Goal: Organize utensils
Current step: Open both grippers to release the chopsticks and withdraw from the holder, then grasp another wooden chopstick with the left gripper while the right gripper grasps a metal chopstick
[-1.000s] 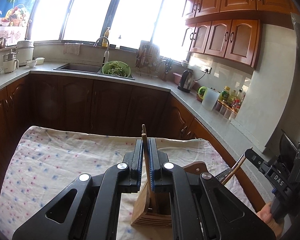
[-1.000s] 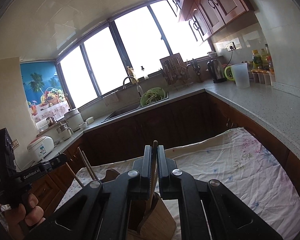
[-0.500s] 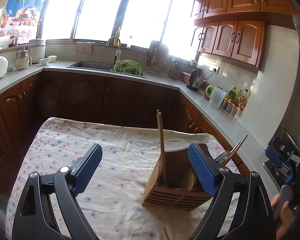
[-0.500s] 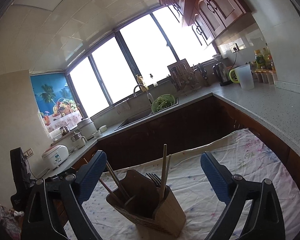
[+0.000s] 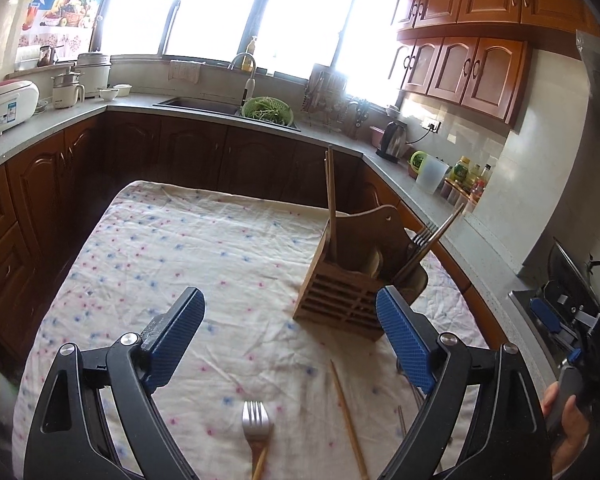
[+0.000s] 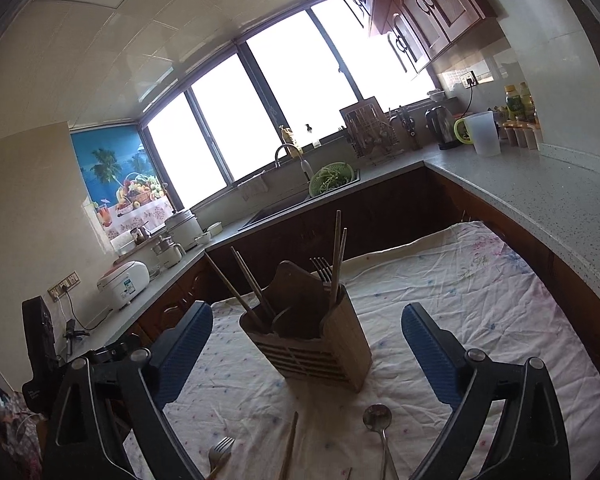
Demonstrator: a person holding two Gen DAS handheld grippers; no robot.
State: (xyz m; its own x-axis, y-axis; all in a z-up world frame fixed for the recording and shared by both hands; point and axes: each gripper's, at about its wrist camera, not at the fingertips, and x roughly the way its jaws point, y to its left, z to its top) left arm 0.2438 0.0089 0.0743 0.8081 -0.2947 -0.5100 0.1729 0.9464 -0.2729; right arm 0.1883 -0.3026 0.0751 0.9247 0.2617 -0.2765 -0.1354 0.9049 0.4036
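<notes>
A slatted wooden utensil holder [image 5: 342, 294] [image 6: 316, 346] stands on the flowered tablecloth [image 5: 204, 264] and holds upright chopsticks [image 5: 331, 200] [image 6: 337, 256], a fork [image 6: 321, 269] and more sticks. My left gripper [image 5: 290, 336] is open and empty, pulled back from the holder. Below it lie a fork [image 5: 256, 426] and a loose chopstick [image 5: 348, 416]. My right gripper [image 6: 306, 344] is also open with nothing in it, the holder standing beyond its blue pads. A spoon [image 6: 377, 418], a chopstick [image 6: 289, 446] and a fork [image 6: 220, 450] lie on the cloth near it.
Dark wooden cabinets under a grey worktop [image 5: 420, 204] surround the table. On it are a sink with a green colander [image 5: 267, 109], a kettle [image 5: 392, 140], a jug, bottles and a rice cooker [image 5: 2, 106]. A hand [image 5: 568, 424] with the other gripper shows at the right edge.
Both grippers were shut on chopsticks over the holder; they opened, left the sticks standing in it, and drew back, bringing loose utensils on the cloth into view.
</notes>
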